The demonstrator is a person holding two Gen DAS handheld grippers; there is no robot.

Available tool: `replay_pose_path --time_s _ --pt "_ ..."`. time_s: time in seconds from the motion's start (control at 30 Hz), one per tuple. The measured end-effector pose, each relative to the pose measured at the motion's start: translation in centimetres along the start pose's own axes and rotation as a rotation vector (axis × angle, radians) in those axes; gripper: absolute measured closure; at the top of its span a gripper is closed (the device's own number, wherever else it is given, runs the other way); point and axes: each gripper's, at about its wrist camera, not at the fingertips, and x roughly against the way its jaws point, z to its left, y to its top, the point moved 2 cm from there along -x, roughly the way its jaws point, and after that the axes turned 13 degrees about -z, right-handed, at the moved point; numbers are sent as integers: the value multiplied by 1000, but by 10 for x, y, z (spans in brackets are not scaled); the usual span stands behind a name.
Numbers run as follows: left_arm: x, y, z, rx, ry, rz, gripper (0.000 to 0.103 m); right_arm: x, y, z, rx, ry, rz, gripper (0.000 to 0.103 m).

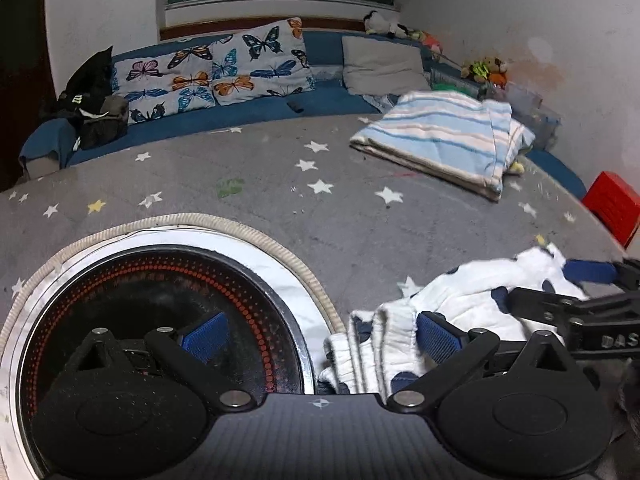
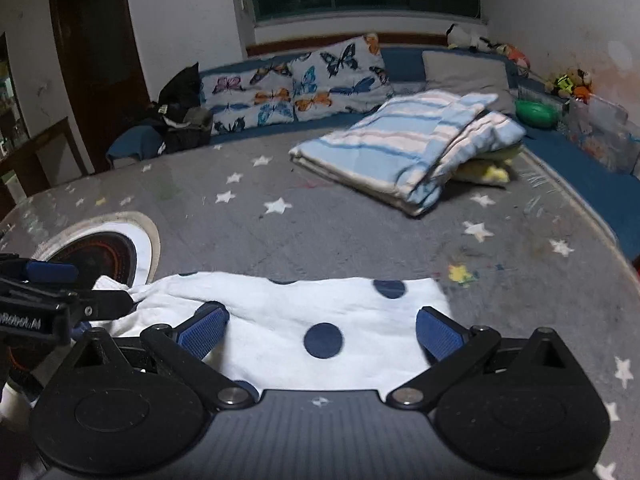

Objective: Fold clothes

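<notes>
A white garment with dark blue polka dots [image 2: 304, 320] lies on a grey bed cover printed with white stars [image 2: 360, 232]. Seen from the right wrist camera, the right gripper [image 2: 322, 330] hovers low over the garment, its two blue-padded fingers [image 2: 204, 330] spread wide apart and holding nothing, with the smooth spotted cloth stretched flat between them. At the left edge of that view the left gripper [image 2: 52, 292] reaches in sideways at the garment's bunched end. From the left wrist camera, the left gripper [image 1: 320, 338] is also spread wide; its right finger [image 1: 438, 338] touches the gathered, ruffled edge of the garment [image 1: 400, 344], though the view is too cramped to tell whether any cloth is pinched. Its left finger sits above a round black disc ringed with red dots [image 1: 160, 280], which rests on a white mat with a beige rim [image 1: 256, 232]. The right gripper [image 1: 576, 284] enters from the right edge, over the cloth. Further back lie a folded blue and white striped blanket [image 1: 436, 136], a butterfly-print pillow [image 1: 212, 68] and a grey cushion [image 1: 384, 64].
</notes>
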Motion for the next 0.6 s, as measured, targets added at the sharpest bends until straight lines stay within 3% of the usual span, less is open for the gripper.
replay_pose_path --time_s 0.17,0.37,0.6 --pt "-1 -2 1 2 -3 10 1 -8 -4 1 5 -8 20 0" --pt "17 0 -4 -12 -11 -18 0 19 0 5 26 -5 -12 0" --pt "44 -9 -10 -28 -39 -31 0 54 -18 22 95 6 -25 0"
